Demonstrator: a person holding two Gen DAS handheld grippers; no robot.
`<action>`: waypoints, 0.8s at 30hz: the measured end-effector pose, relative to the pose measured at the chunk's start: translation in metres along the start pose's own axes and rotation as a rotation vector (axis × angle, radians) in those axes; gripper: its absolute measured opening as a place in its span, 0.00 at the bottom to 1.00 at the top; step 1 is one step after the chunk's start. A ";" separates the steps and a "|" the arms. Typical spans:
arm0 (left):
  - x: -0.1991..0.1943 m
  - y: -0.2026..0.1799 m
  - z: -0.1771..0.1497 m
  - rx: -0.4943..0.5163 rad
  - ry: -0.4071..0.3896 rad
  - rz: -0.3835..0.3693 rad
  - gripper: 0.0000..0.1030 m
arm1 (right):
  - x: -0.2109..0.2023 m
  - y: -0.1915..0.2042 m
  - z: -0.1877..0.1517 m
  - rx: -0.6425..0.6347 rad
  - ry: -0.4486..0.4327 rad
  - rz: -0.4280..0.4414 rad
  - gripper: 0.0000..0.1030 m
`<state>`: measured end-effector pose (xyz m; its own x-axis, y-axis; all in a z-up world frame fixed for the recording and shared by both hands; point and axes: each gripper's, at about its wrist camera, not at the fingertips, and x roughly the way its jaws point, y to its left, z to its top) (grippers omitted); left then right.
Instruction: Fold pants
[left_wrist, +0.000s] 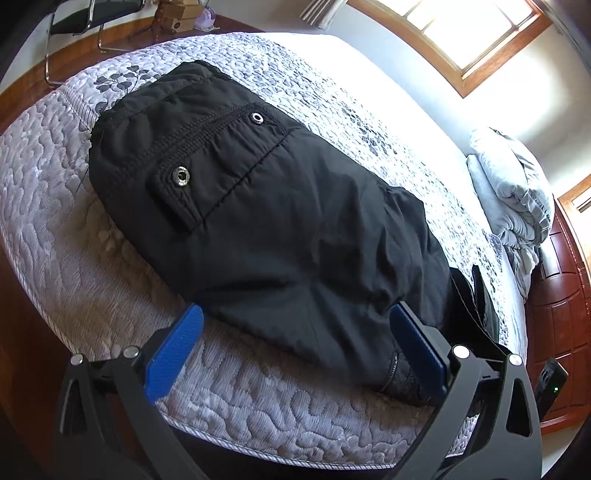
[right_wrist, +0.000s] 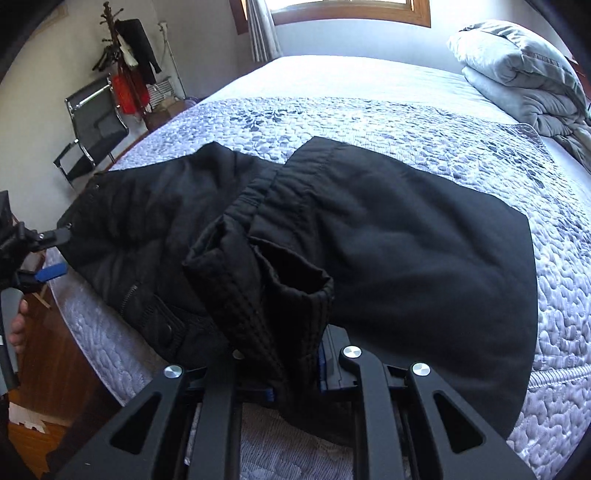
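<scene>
Black pants (left_wrist: 258, 206) lie folded on the quilted bed (left_wrist: 55, 206) near its edge, a snap pocket flap facing up. My left gripper (left_wrist: 295, 317) is open, its blue pads (left_wrist: 173, 354) wide apart on either side of the near end of the pants, pressing nothing. In the right wrist view the pants (right_wrist: 424, 258) spread across the bed (right_wrist: 554, 295). My right gripper (right_wrist: 291, 358) is shut on a stitched end of the pants (right_wrist: 266, 288), which bunches up and hides the fingertips. The left gripper (right_wrist: 55, 253) shows at the left edge of that view.
A folded grey duvet (right_wrist: 517, 74) sits at the far right of the bed. A black chair (right_wrist: 92, 125) and a coat stand (right_wrist: 125, 62) are beside the bed on the left. A hand (right_wrist: 18, 325) holds the left gripper over the wooden floor. A small black device (left_wrist: 550, 384) lies by the bed.
</scene>
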<state>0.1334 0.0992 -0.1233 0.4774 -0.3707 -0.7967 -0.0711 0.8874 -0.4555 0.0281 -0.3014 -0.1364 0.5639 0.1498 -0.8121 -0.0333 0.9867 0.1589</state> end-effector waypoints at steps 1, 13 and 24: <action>0.001 0.000 0.000 0.000 0.002 0.000 0.97 | 0.001 0.002 0.000 0.001 0.001 0.001 0.16; 0.006 -0.002 -0.006 -0.002 0.024 -0.006 0.97 | -0.032 0.026 -0.006 -0.037 -0.036 0.189 0.68; 0.014 0.003 -0.013 -0.031 0.053 -0.012 0.97 | -0.030 0.040 -0.012 -0.176 -0.066 -0.114 0.83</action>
<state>0.1286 0.0928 -0.1407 0.4314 -0.3961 -0.8106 -0.0927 0.8743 -0.4765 0.0004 -0.2658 -0.1123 0.6252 0.0379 -0.7795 -0.1066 0.9936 -0.0372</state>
